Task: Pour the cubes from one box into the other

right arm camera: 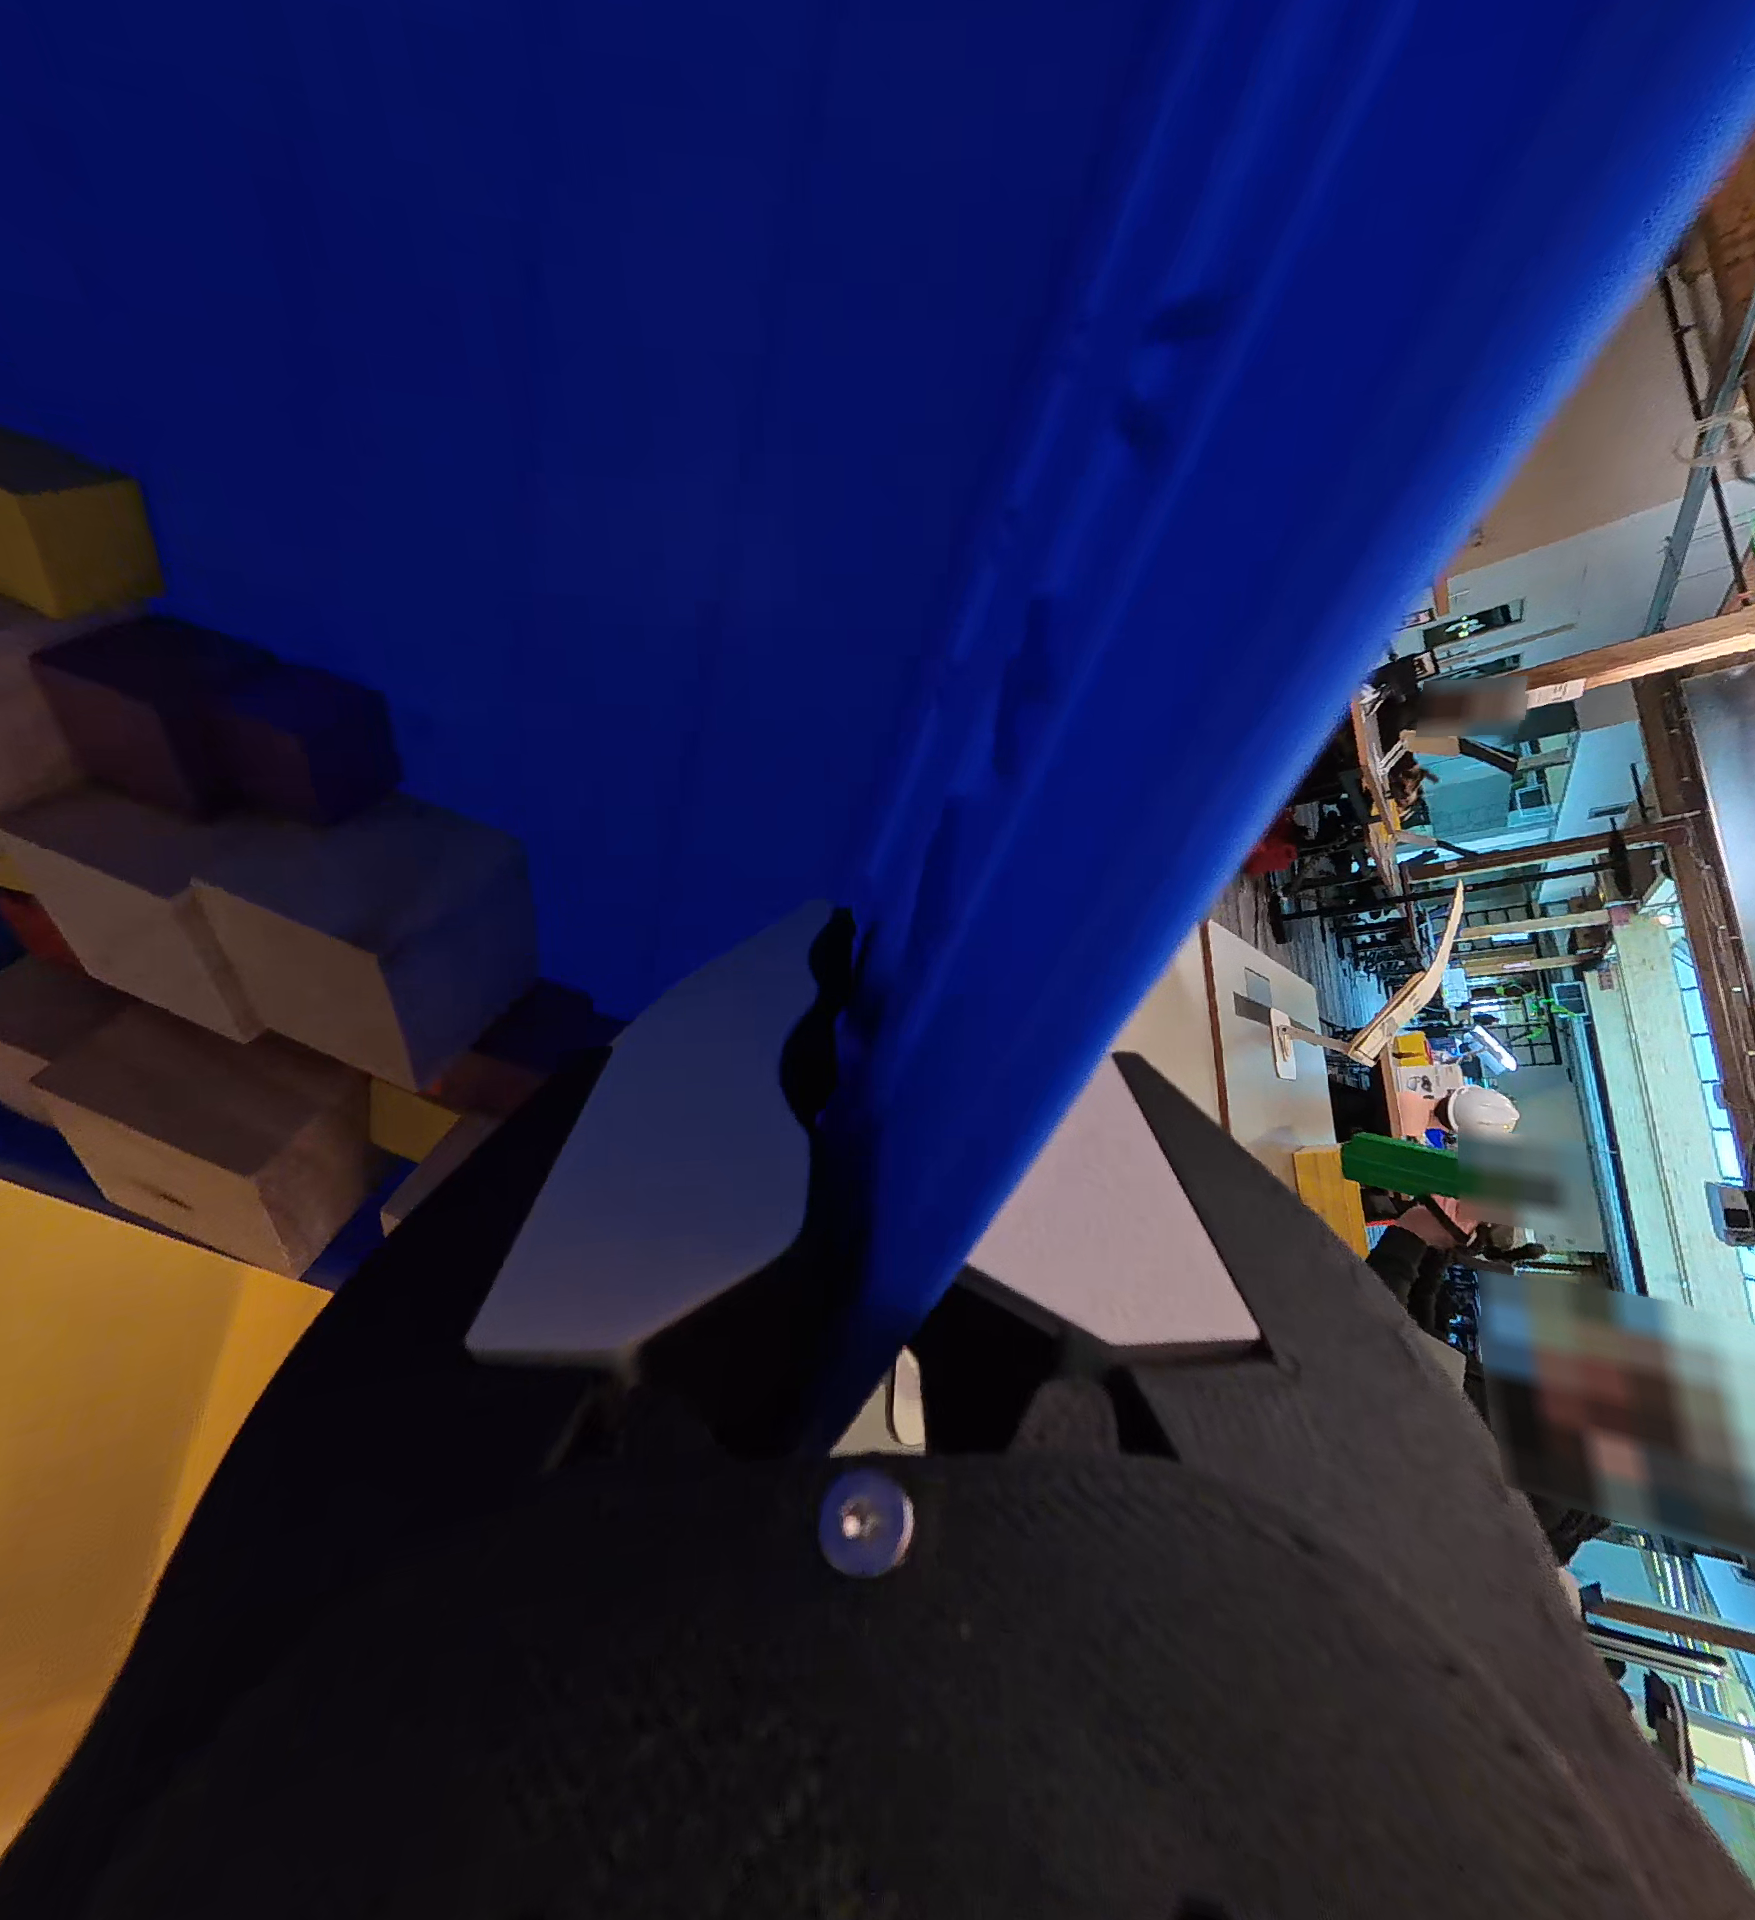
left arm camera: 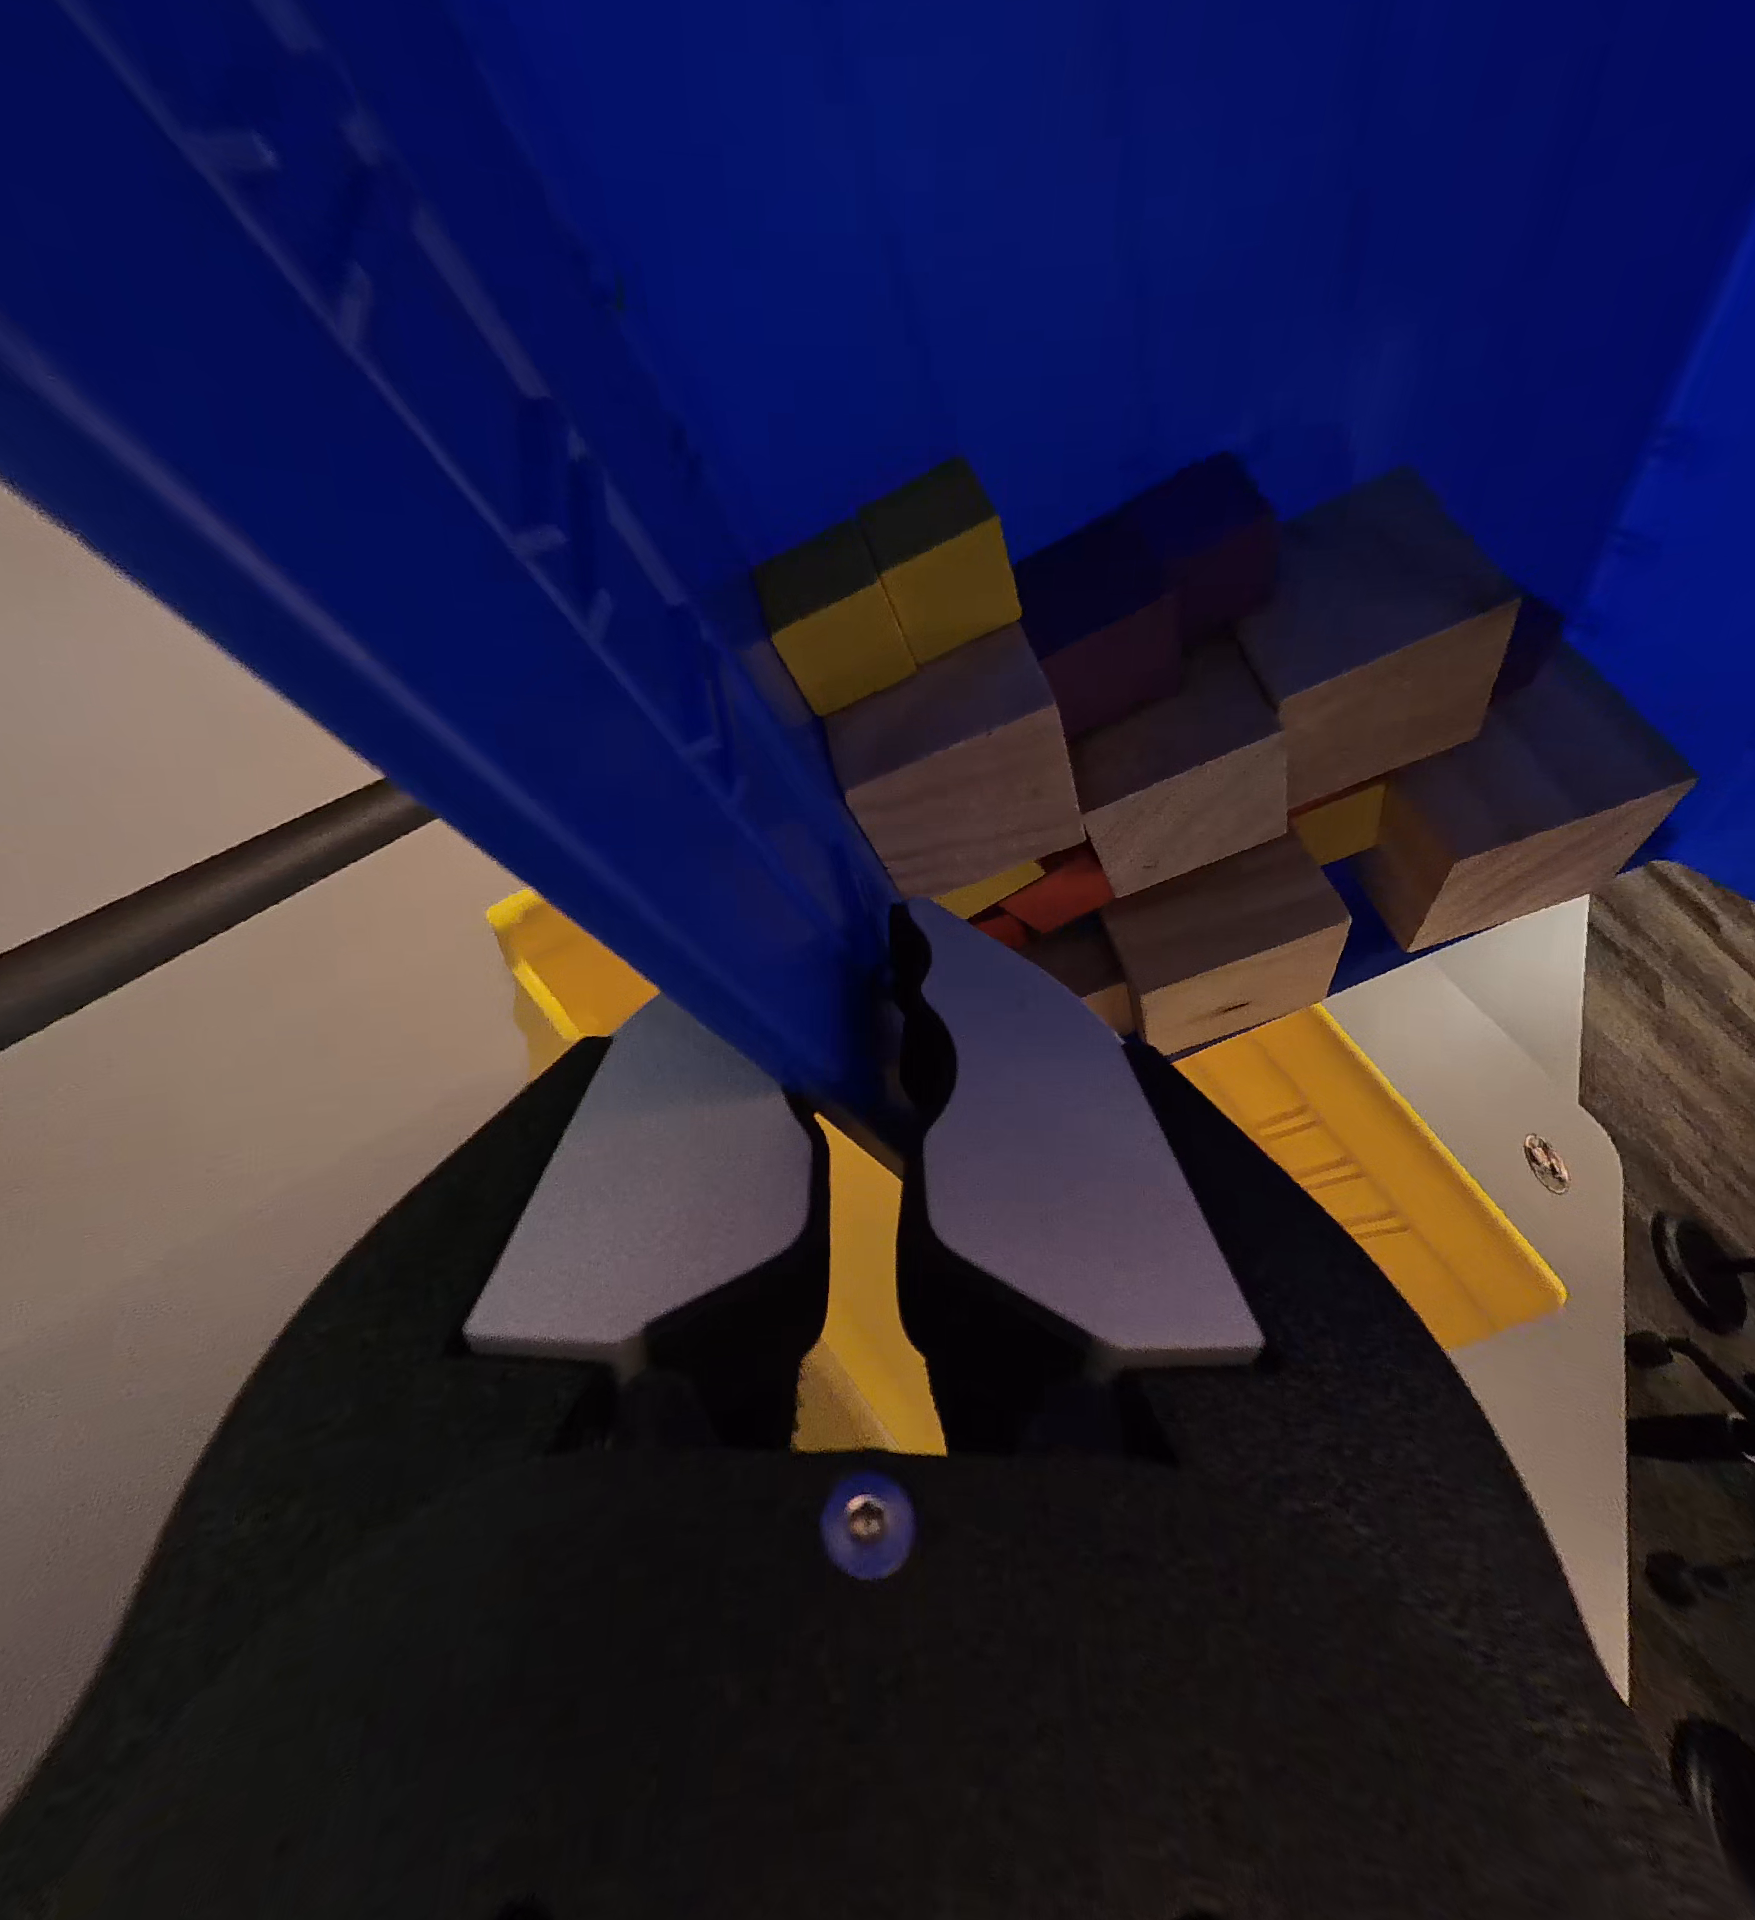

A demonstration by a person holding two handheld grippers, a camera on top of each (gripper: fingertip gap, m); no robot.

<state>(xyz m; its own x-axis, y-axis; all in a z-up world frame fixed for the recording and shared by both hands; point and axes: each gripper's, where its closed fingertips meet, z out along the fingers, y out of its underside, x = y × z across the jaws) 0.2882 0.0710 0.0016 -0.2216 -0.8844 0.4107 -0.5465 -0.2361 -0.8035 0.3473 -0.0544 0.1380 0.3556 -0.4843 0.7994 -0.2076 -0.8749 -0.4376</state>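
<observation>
A white desk (left arm camera: 125, 1091) lies under the left wrist view, crossed by a dark bar (left arm camera: 156, 914), with a wood-grain floor (left arm camera: 1704, 987) and some dark wheeled gear at the right edge. A white panel (left arm camera: 1538, 1247) with a screw in it stands beside the yellow box (left arm camera: 1372, 1153). In the right wrist view a workshop shows past the blue wall: benches, a shiny duct, a green object, and mosaic patches laid over people.

The blue box (left arm camera: 1060, 260) is tipped steeply and fills the upper part of both views. The left gripper (left arm camera: 904, 1039) has its fingers (left arm camera: 1049, 1174) closed on the box's ribbed wall, one finger outside, the other inside next to the cubes. The right gripper (right arm camera: 847, 1049) is clamped the same way on the opposite wall of the blue box (right arm camera: 644, 364), its inner finger (right arm camera: 665, 1164) just beside the pile.

The cubes (left arm camera: 1185, 769) are heaped against the box's low edge: bare wooden blocks in front, two yellow cubes (left arm camera: 883, 603) at the upper left of the heap, dark purple ones behind, red and yellow pieces wedged beneath. The heap hangs directly over the yellow box, which sits below on the desk; the lowest wooden block overlaps its rim in the picture, though actual contact cannot be told. From the right, the cubes (right arm camera: 260, 966) lie left of the fingers, above the yellow box (right arm camera: 52, 1403).

The blue box's rim and far corners are cut off, most of the yellow box is hidden behind the grippers, and the cubes deep in the heap are too shadowed to count.
</observation>
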